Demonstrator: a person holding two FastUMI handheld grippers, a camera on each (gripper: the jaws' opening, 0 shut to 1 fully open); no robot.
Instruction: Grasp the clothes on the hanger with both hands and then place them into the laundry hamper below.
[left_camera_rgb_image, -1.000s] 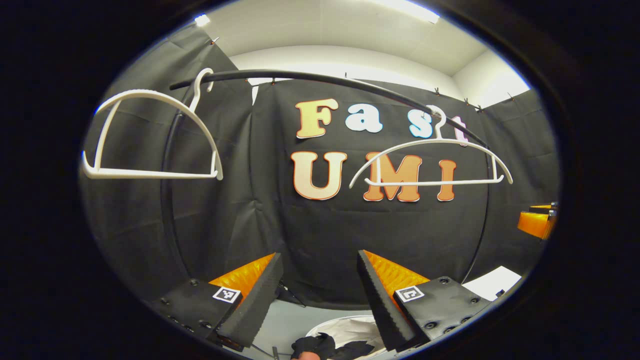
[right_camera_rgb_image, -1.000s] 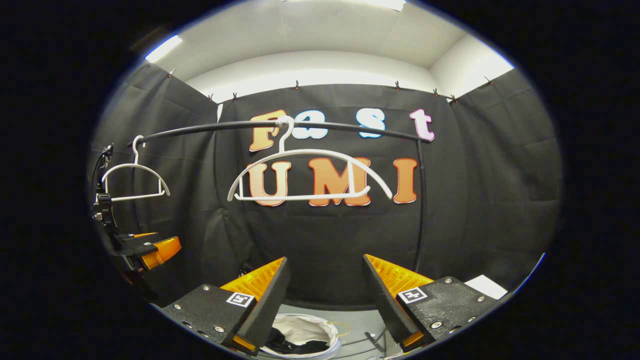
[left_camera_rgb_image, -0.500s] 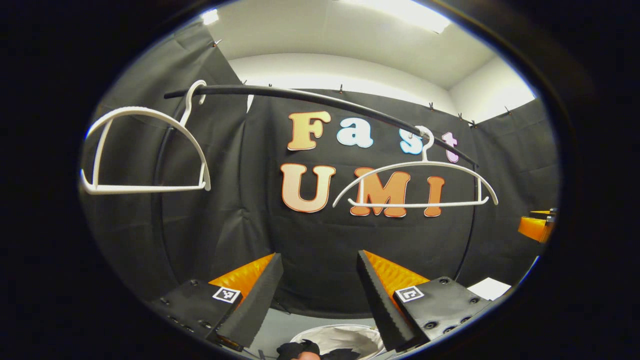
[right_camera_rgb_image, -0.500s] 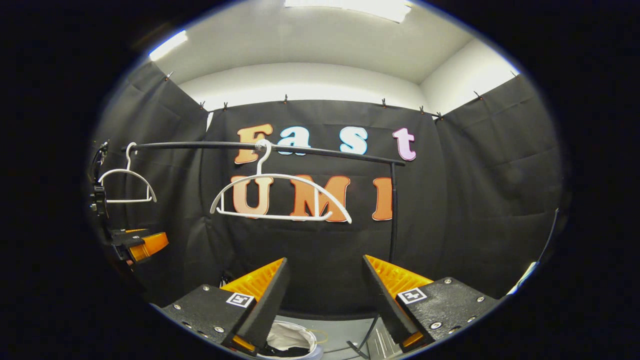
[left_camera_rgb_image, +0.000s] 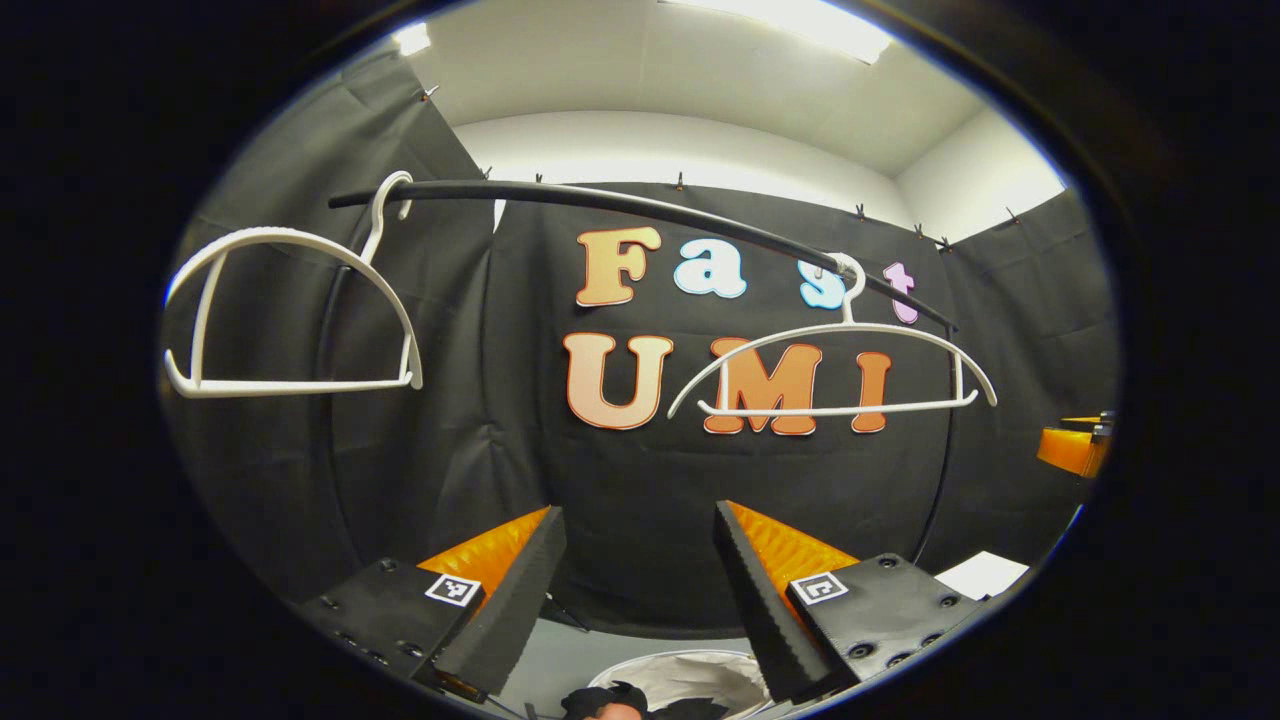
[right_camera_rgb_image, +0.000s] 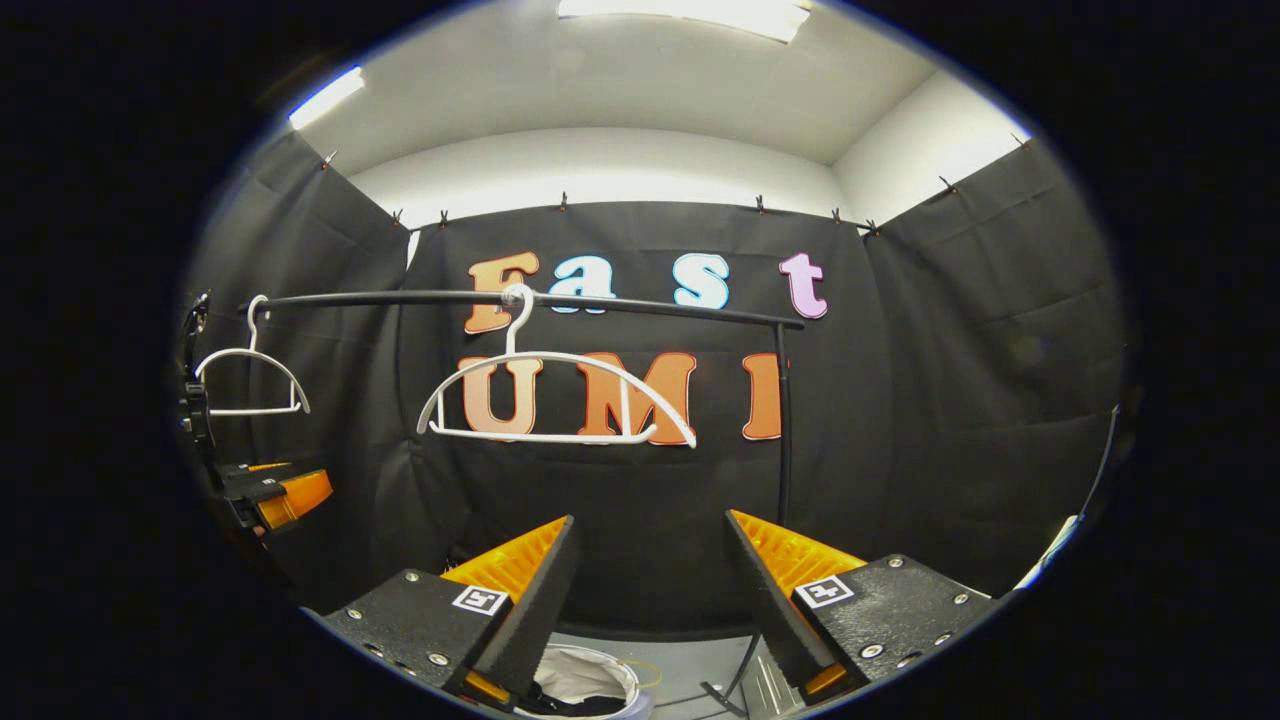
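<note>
Two bare white hangers hang on a black rail (left_camera_rgb_image: 640, 205): one at the left (left_camera_rgb_image: 290, 385), one at the right (left_camera_rgb_image: 840, 409). Below, the hamper (left_camera_rgb_image: 690, 672) with a white lining holds dark clothes (left_camera_rgb_image: 600, 697). My left gripper (left_camera_rgb_image: 637, 515) is open and holds nothing, well above the hamper. My right gripper (right_camera_rgb_image: 648, 522) is open too, with nothing between its fingers; it faces the nearer hanger (right_camera_rgb_image: 540, 437), and the hamper (right_camera_rgb_image: 585, 675) lies low between its fingers. The left gripper (right_camera_rgb_image: 285, 495) shows at the left edge of the right gripper view.
The rail's upright post (right_camera_rgb_image: 783, 420) stands right of the hangers. A white sheet (left_camera_rgb_image: 985, 575) lies on the grey floor at the right. A dark cable (right_camera_rgb_image: 735, 680) runs over the floor beside the hamper.
Both grippers have drawn back and tilted up a little; the hangers look smaller and lower, and the hamper has slid toward the bottom edge. Both stay open.
</note>
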